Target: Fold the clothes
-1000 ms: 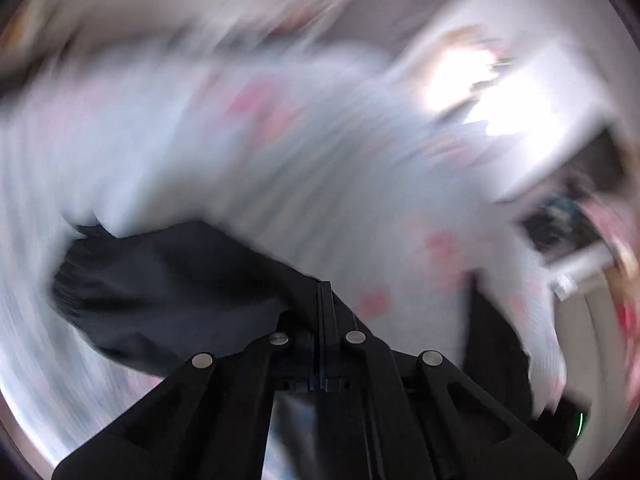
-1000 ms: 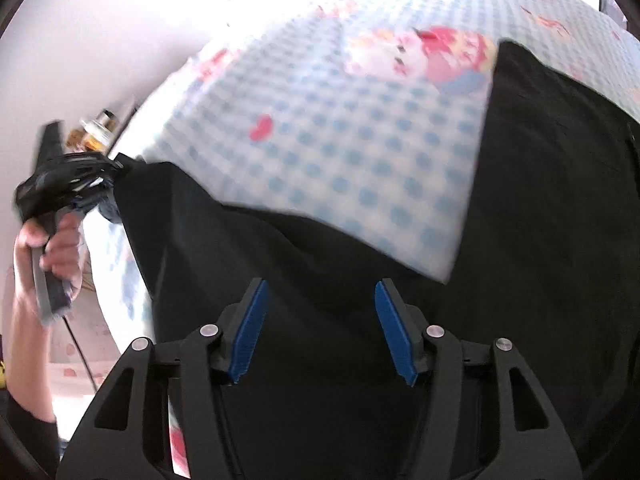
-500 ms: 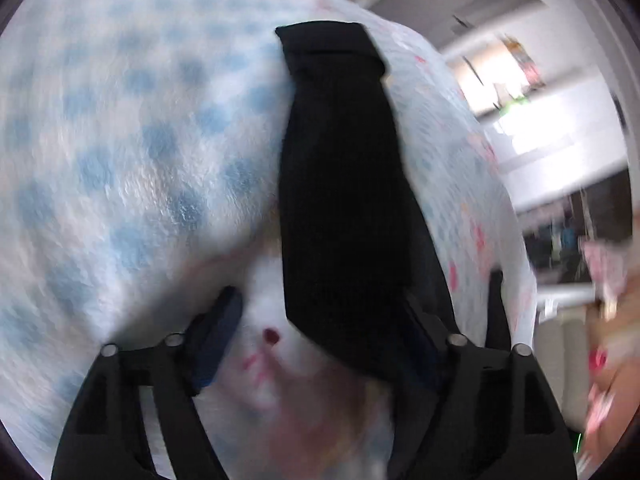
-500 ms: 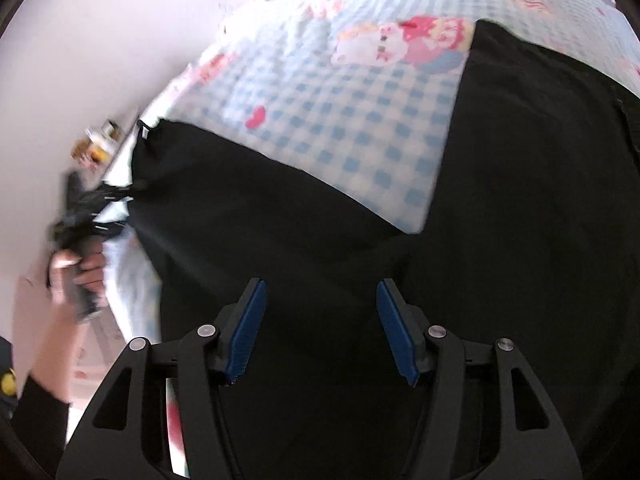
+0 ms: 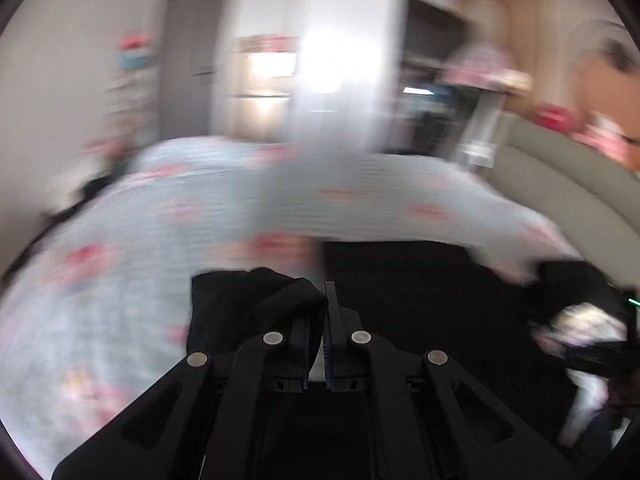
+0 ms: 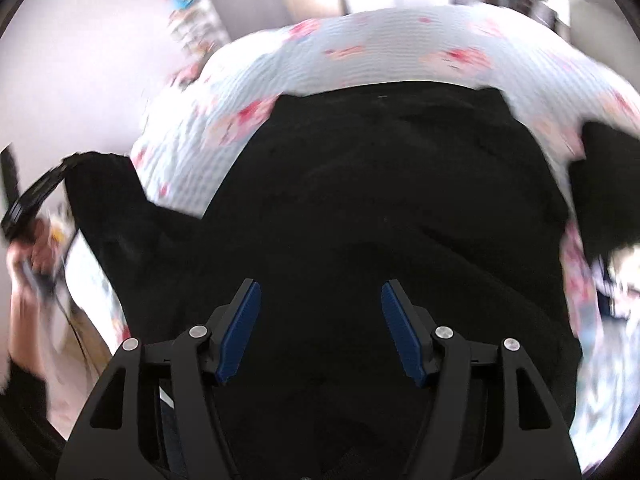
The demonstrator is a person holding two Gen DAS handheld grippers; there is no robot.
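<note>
Bedroom clutter blurs behind a bed (image 5: 360, 196) dressed in a pale blue checked cover with pink cartoon prints, puffy and quilted-looking. Across it lies the black garment (image 6: 380, 200), a matte, limp knit spread wide, its body flat and 1 sleeve-like end lifted off to the side.

In the left wrist view the left gripper (image 5: 325, 312) has its jaws pressed together on a bunched fold of that black cloth, which drapes over 1 finger. From the right wrist view the same tool appears far left, held in a hand (image 6: 28, 248) with the fabric stretched taut toward it.

Over the garment's near part, the right gripper (image 6: 320, 320) has its blue ribbed pads spread and widening, with dark cloth below them but nothing visibly pinched.

Risk, as I judge it: with only 1 clamp on such slack fabric, a quick pull could drag the whole piece askew or wrinkle the flat body, and a thin pinch may slip free mid-fold.
</note>
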